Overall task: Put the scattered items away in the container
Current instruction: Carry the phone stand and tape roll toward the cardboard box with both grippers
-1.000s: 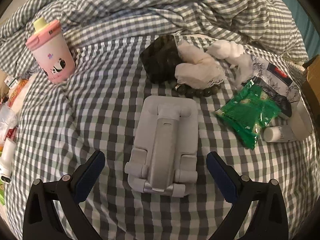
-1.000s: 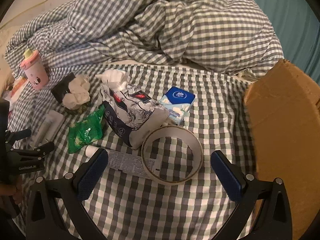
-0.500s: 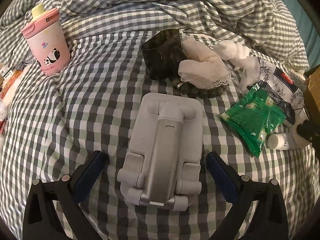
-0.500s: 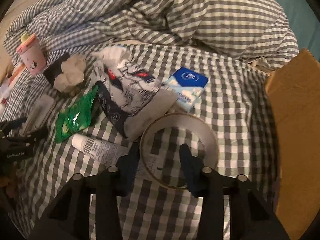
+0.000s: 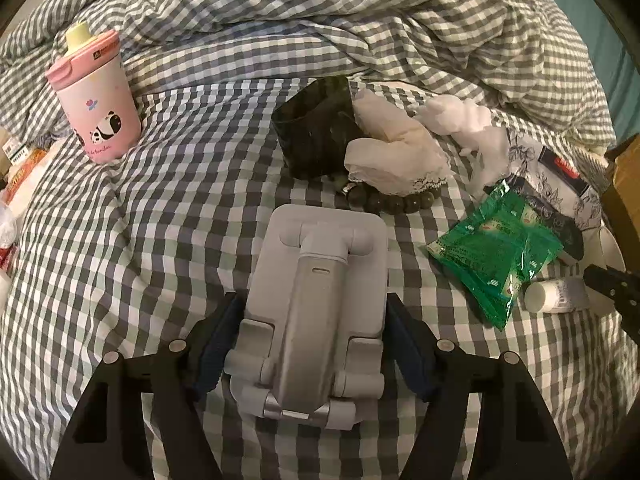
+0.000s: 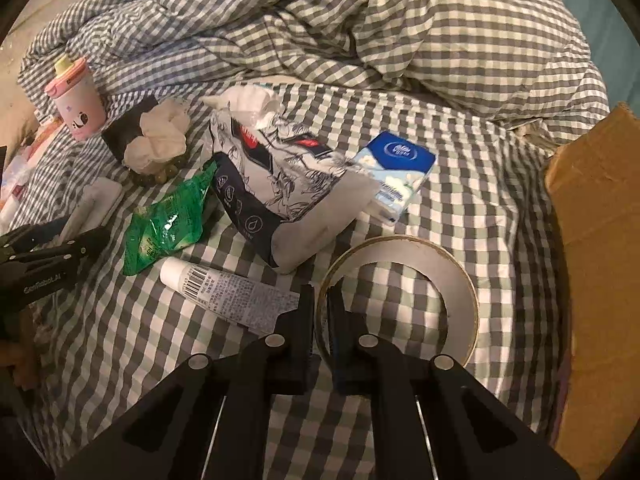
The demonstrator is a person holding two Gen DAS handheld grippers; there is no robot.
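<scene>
A folded grey phone stand [image 5: 316, 304] lies flat on the checked bedspread in the left wrist view. My left gripper [image 5: 314, 344] straddles its near end; the jaws are closing and both blue pads touch its sides. In the right wrist view my right gripper [image 6: 321, 316] is shut on the left wall of a tape roll [image 6: 452, 276], one finger inside the ring and one outside. The brown cardboard box [image 6: 592, 240] stands at the right edge. Between the grippers lie a white tube [image 6: 228, 292], a green packet [image 6: 168, 220] and a patterned tissue pack [image 6: 280, 184].
A pink panda cup [image 5: 96, 108] stands at the back left. A dark pouch [image 5: 316, 136], a cream cloth [image 5: 396, 160] and a bead bracelet [image 5: 392, 200] lie beyond the stand. A blue tissue packet [image 6: 396, 168] rests behind the tape. A bunched checked duvet [image 6: 400, 32] fills the back.
The left jaws came in from wide open onto the stand's sides. The right jaws closed from wide open onto the tape roll's left wall.
</scene>
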